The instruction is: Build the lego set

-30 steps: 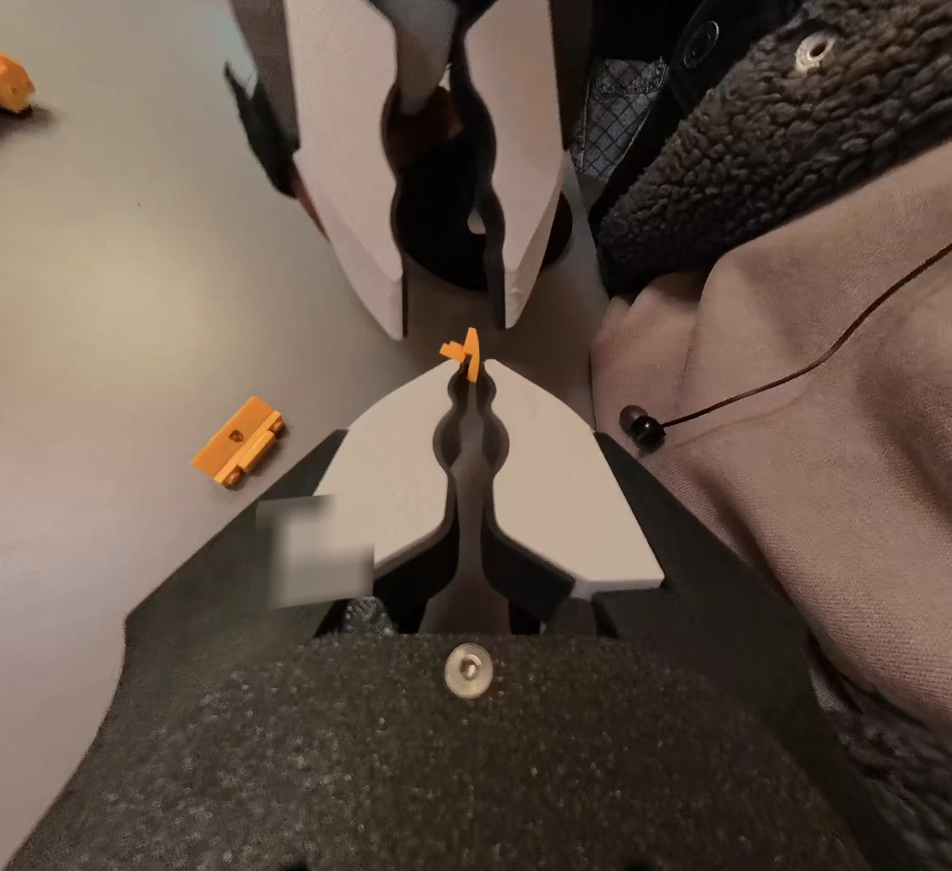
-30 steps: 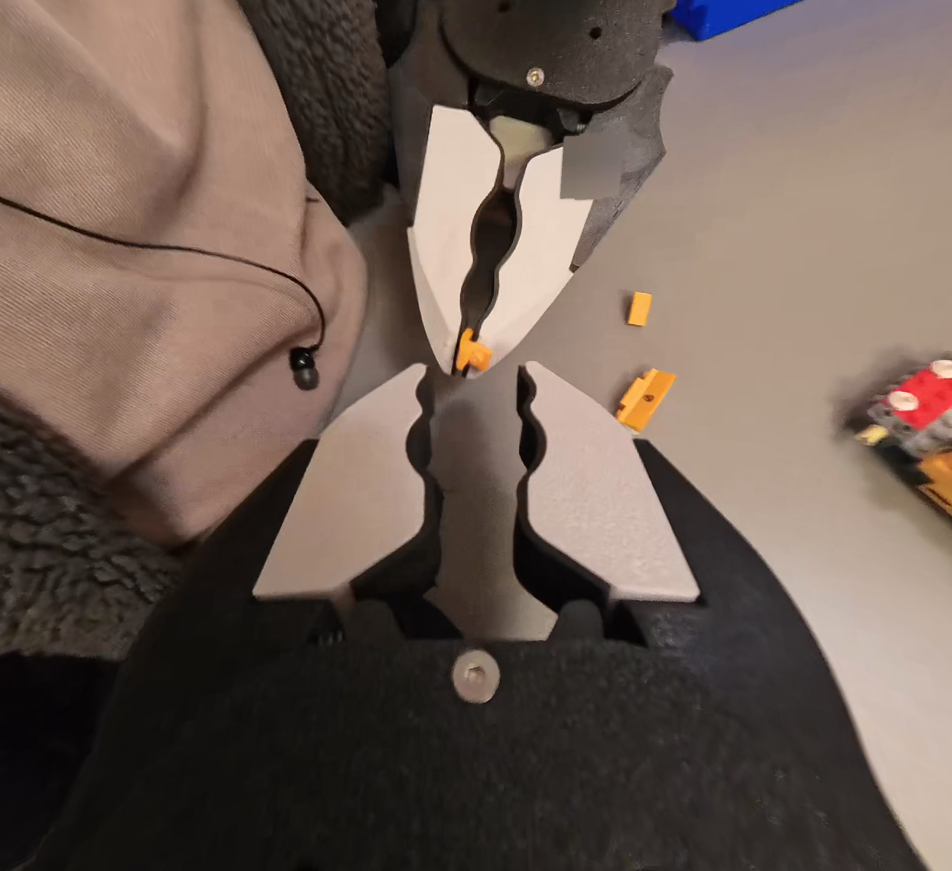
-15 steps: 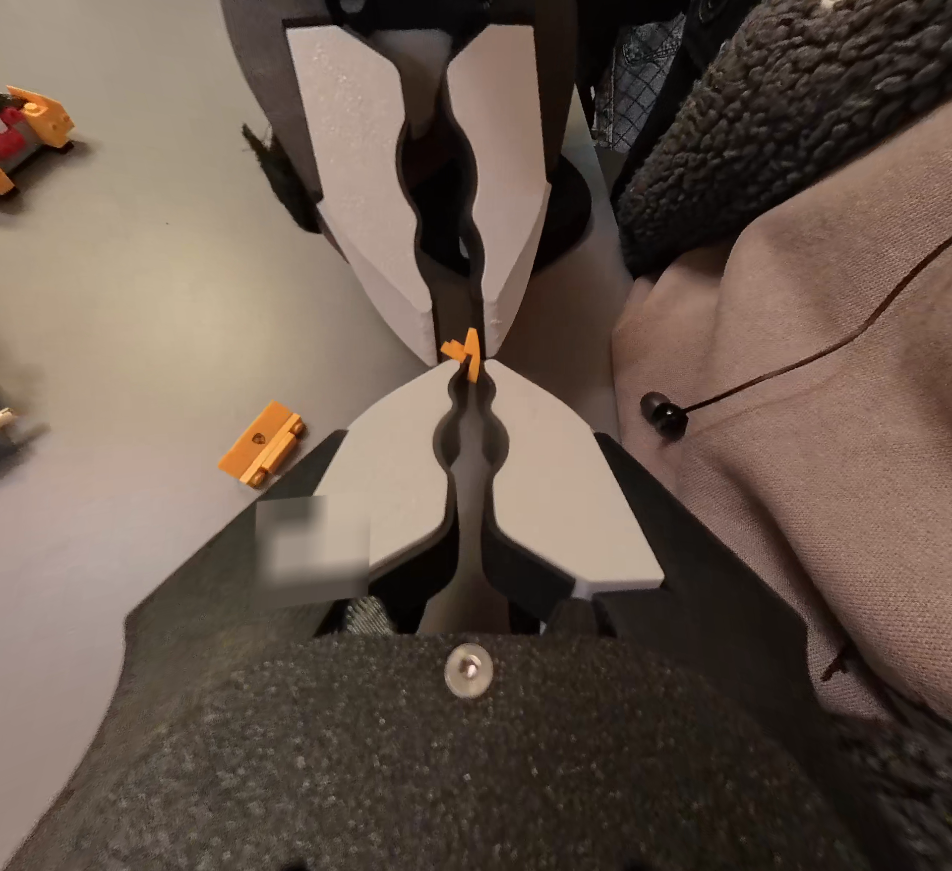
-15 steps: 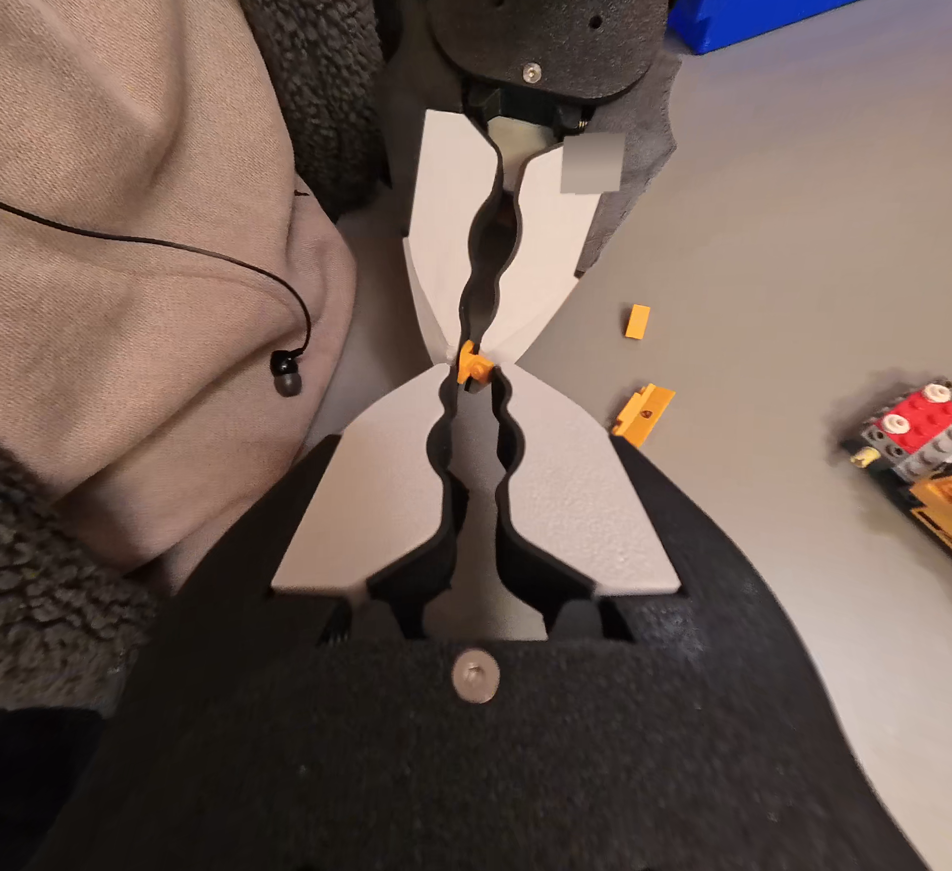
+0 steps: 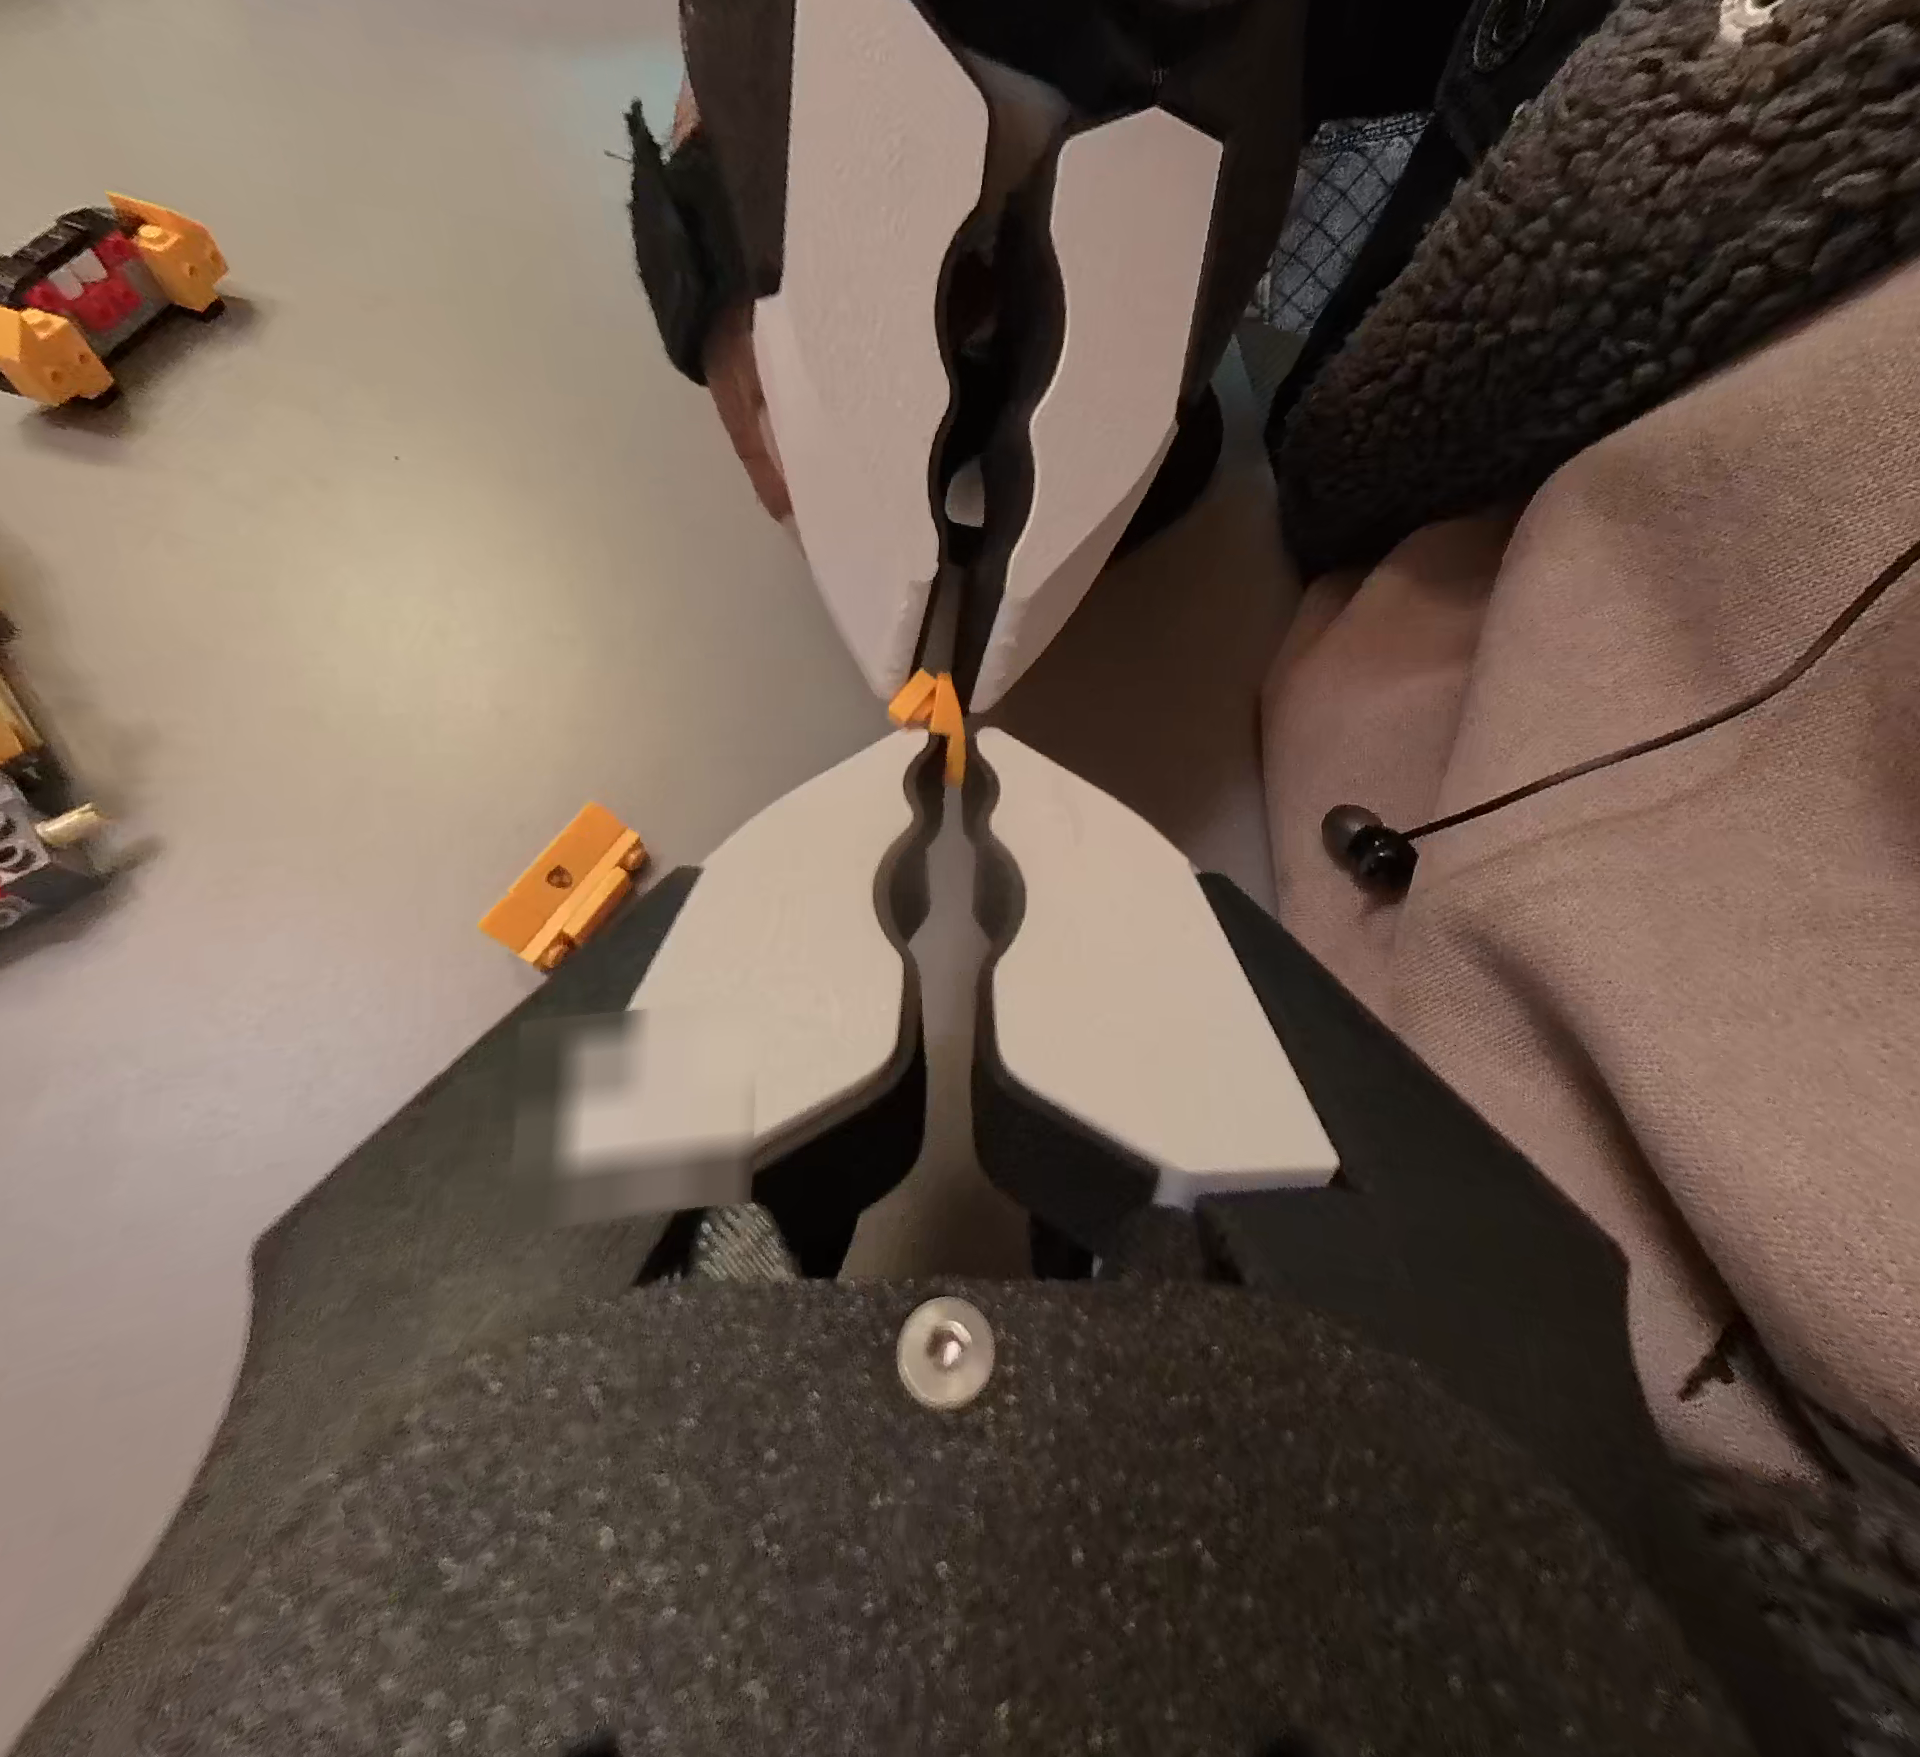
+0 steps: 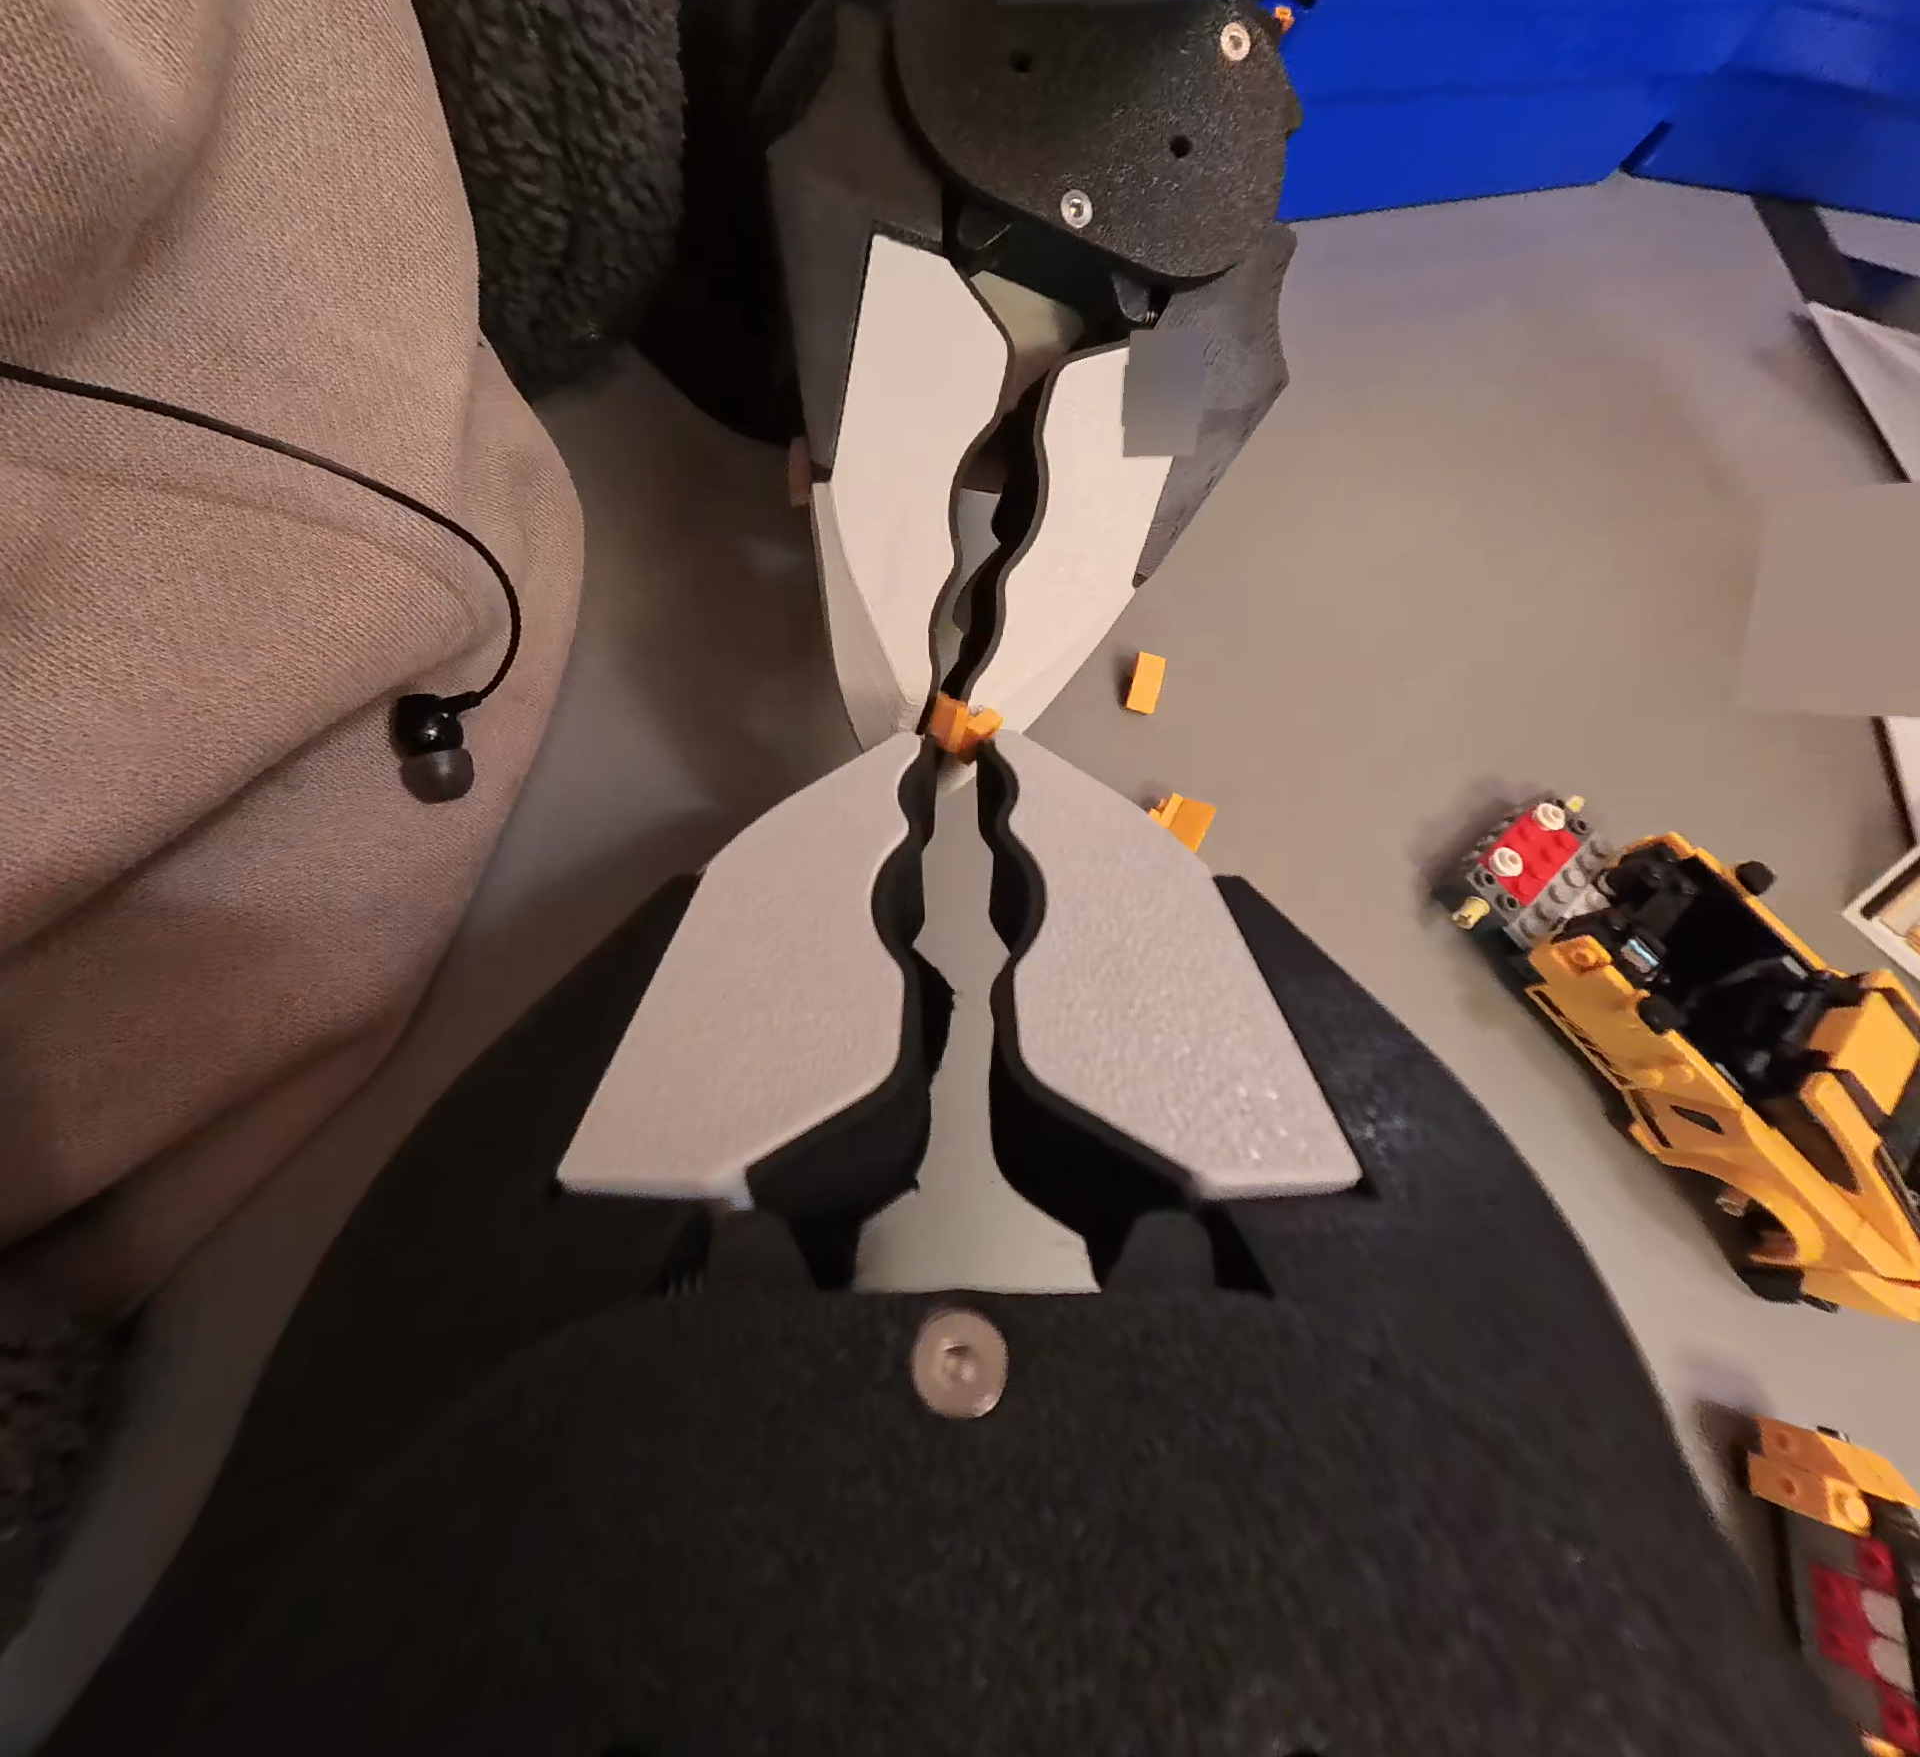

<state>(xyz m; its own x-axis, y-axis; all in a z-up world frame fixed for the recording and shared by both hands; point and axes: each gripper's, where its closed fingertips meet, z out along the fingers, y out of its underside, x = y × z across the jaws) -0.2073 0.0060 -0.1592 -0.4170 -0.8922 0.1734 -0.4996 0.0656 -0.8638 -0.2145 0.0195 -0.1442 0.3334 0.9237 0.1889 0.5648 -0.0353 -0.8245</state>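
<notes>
Pinched tip-to-tip: small orange piece is clamped by left gripper and right gripper both, nose-on, w/ yellow truck well off.

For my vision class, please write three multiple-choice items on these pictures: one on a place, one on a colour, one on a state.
1. Where lies the flat orange Lego plate? A on the grey table B in a drawer C on a chair
2. The plastic bin is: A red B blue C green
3. The left tongs are: A wide open B shut on the tiny orange Lego piece C shut, empty
Key: 1A, it rests on bare tabletop; 2B, plainly blue; 3B, tips pinch it.
</notes>
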